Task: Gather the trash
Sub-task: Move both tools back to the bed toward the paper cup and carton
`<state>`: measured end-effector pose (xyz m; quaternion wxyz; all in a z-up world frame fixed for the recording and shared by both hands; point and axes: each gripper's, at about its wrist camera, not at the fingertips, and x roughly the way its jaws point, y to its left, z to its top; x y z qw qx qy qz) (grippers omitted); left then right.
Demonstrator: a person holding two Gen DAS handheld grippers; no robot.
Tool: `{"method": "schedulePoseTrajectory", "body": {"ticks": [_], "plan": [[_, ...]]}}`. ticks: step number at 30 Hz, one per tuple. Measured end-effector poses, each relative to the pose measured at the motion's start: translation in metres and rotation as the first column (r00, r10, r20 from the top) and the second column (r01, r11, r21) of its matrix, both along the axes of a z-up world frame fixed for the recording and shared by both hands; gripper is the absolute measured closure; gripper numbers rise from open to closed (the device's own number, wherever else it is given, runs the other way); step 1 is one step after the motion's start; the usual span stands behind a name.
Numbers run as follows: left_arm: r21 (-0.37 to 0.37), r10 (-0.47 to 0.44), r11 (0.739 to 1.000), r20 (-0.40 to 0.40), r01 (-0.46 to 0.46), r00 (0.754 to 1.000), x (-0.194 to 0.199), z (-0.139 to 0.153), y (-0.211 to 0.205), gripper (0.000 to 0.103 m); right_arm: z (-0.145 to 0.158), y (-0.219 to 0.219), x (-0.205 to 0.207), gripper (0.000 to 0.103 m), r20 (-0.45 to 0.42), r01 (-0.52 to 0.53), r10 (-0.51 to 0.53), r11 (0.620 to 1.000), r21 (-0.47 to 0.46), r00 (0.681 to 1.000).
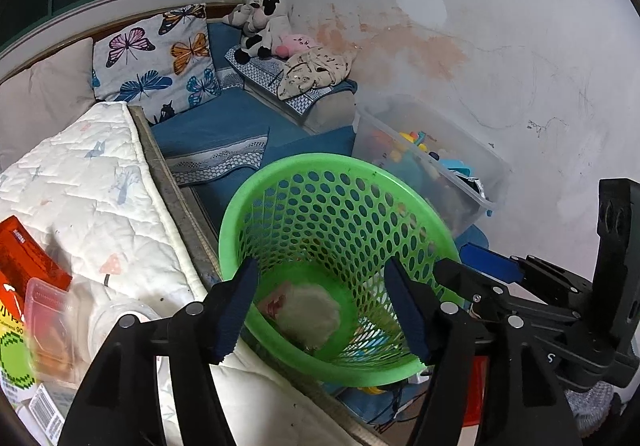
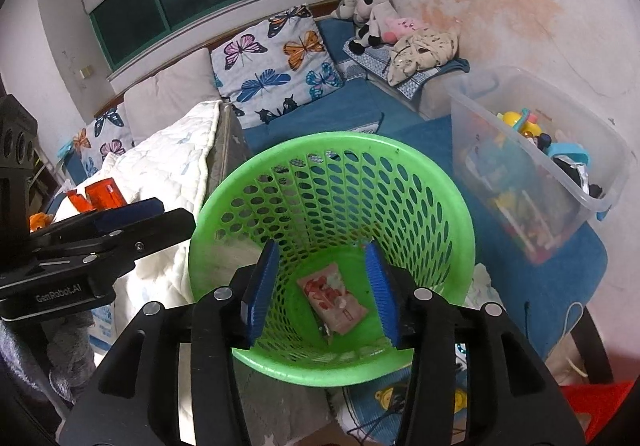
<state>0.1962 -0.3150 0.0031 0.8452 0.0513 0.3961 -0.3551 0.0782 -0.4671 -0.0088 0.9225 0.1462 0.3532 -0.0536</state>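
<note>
A green perforated basket [image 1: 436, 230] [image 2: 460, 206] stands beside the bed. In it lies a pink and white wrapper [image 2: 334, 298], blurred in the left wrist view [image 1: 304, 308]. My left gripper [image 1: 324, 310] is open and empty over the basket's mouth. My right gripper [image 2: 322, 286] is open and empty, also over the basket. The right gripper shows at the right in the left wrist view [image 1: 492, 266]. The left gripper shows at the left in the right wrist view [image 2: 128, 212]. On the white quilt [image 1: 88, 186] lie an orange packet [image 1: 24, 258], a clear plastic tub [image 1: 50, 322] and printed packaging [image 1: 16, 366].
A clear plastic bin of toys [image 2: 536, 166] stands right of the basket on a blue mat [image 2: 560, 286]. Butterfly cushions [image 2: 272, 66] and plush toys [image 2: 372, 18] lie at the back by the wall. A red object [image 2: 596, 406] is at the lower right.
</note>
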Motion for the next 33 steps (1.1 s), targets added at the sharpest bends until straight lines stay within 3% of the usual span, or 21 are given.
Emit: {"method": "schedulePoseTrajectory", "body": {"ticks": [9, 17, 24, 33], "plan": [[0.013, 0.078, 0.997, 0.061, -0.079, 0.995, -0.016, 0.013, 0.040, 0.040, 0.006, 0.018, -0.008, 0.046, 0.018, -0.038, 0.038, 0.999, -0.002, 0.999], [-0.008, 0.211, 0.977, 0.085, -0.211, 0.974, -0.029, 0.026, 0.110, 0.040, 0.009, 0.055, -0.010, 0.040, 0.026, -0.119, 0.119, 0.993, 0.003, 0.993], [-0.016, 0.368, 0.930, 0.071, -0.368, 0.927, -0.033, 0.026, 0.181, 0.040, 0.013, 0.094, -0.006, 0.039, 0.022, -0.210, 0.210, 0.978, -0.001, 0.977], [-0.014, 0.518, 0.855, -0.034, -0.518, 0.855, -0.048, 0.003, 0.256, 0.040, 0.012, 0.145, 0.007, 0.039, 0.017, -0.315, 0.315, 0.949, -0.010, 0.949]]}}
